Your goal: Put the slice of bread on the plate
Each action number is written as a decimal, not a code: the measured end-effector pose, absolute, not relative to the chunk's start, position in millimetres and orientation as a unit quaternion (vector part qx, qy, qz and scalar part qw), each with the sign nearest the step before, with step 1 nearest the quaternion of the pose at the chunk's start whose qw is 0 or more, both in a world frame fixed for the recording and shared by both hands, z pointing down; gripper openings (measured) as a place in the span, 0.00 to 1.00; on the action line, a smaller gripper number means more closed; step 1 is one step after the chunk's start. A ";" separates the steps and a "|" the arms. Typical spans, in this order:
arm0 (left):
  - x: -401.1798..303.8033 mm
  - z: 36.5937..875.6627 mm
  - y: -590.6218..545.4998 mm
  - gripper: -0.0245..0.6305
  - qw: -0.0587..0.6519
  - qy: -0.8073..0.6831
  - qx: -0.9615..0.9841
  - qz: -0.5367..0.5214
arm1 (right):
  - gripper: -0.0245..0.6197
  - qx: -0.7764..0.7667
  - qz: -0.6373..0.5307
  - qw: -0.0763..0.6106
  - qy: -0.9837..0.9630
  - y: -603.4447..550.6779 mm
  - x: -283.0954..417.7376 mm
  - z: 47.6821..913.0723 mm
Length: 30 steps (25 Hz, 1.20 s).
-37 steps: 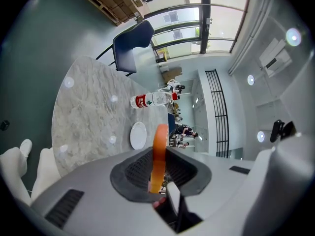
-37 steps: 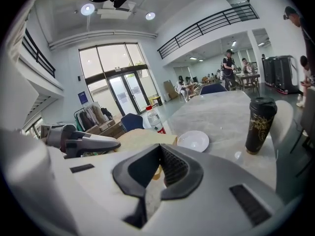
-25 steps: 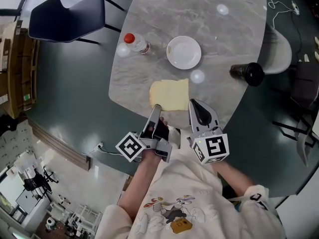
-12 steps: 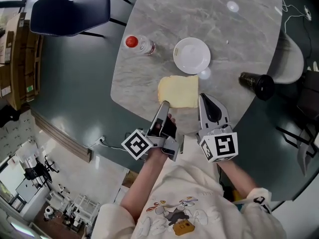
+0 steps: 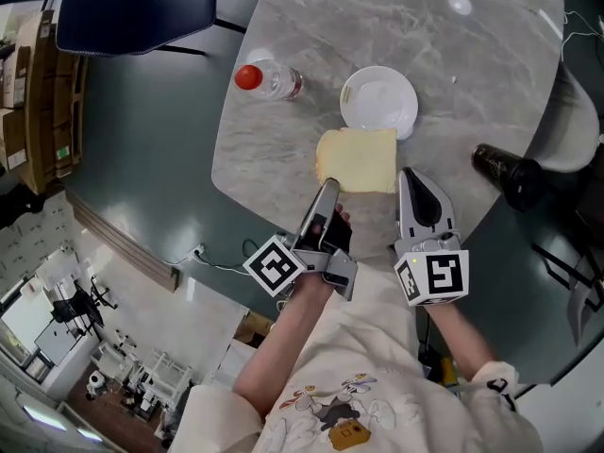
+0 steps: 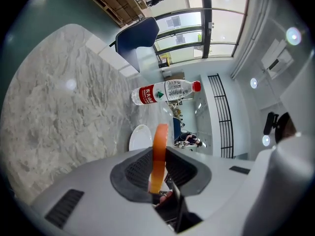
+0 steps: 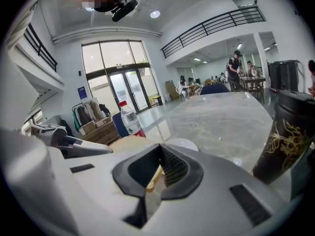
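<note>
a cream cartoon-print shirt (image 5: 330, 413), with a pale grey left gripper (image 5: 327, 188) and right gripper (image 5: 409, 175) bearing black-and-white marker cubes (image 5: 279, 265).

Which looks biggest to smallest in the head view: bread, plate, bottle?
1. bread and plate: look about alike, so not ranked against each other.
2. bottle: smallest.

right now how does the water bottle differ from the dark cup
The water bottle is clear plastic with a red cap; the dark cup is opaque black with a gold pattern. The water bottle stands left of the plate; the dark cup stands to its right, by the table's edge. Both stand upright on the table.
</note>
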State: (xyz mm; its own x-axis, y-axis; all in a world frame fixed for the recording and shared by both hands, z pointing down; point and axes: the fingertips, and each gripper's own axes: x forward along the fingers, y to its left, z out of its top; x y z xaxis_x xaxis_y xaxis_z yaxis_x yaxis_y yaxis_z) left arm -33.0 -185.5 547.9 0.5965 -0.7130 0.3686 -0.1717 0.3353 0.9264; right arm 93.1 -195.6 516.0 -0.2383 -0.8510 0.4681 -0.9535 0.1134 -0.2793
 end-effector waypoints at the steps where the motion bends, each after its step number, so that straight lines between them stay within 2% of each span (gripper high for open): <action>1: -29.9 554.9 -188.4 0.17 0.709 -0.407 0.543 -0.191 | 0.05 0.611 0.268 0.095 -0.739 -197.7 97.3 523.1; 18: 9.1 608.9 -231.8 0.17 0.712 -0.409 0.531 -0.207 | 0.05 0.600 0.285 0.104 -0.740 -228.7 133.1 587.2; 30: 24.4 617.5 -247.7 0.17 0.726 -0.405 0.516 -0.205 | 0.05 0.596 0.303 0.091 -0.738 -247.4 131.1 598.0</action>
